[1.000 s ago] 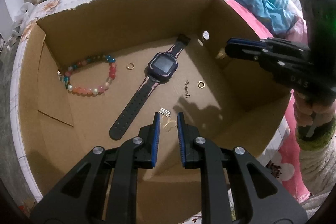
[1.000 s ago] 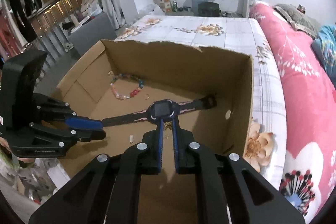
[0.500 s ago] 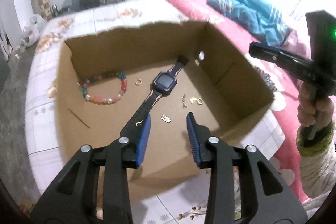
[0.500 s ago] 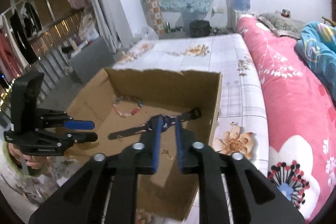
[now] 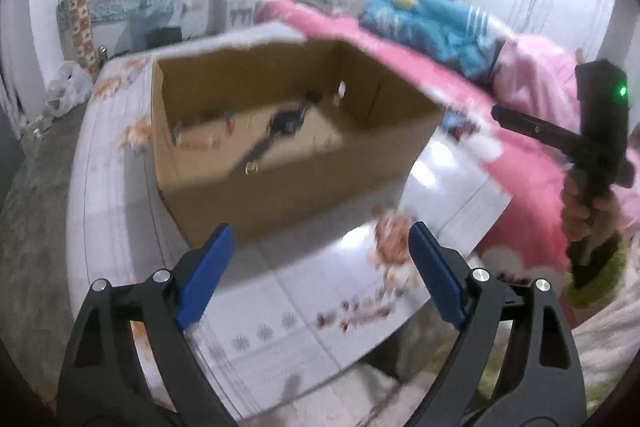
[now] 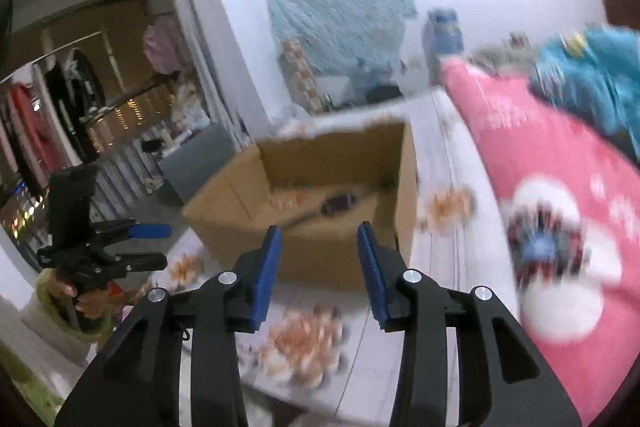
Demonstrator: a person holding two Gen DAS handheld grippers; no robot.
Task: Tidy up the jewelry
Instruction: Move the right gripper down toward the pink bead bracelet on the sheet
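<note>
Your left gripper [image 5: 320, 267] and right gripper [image 6: 318, 267] are both opening and hold nothing. The watch [image 5: 286, 121] and beads [image 5: 200, 135] lie far off in the box [image 5: 300, 179], so they stay together.

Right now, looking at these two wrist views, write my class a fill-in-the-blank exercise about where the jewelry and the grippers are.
1. The watch lies inside the ____ box.
2. Nothing is between the jaws of the left gripper; they are ____.
3. The right gripper, jaws opening, holds ____.
4. The box stands on a table beside a ____ blanket.

Missing words: cardboard; opening; nothing; pink
</note>
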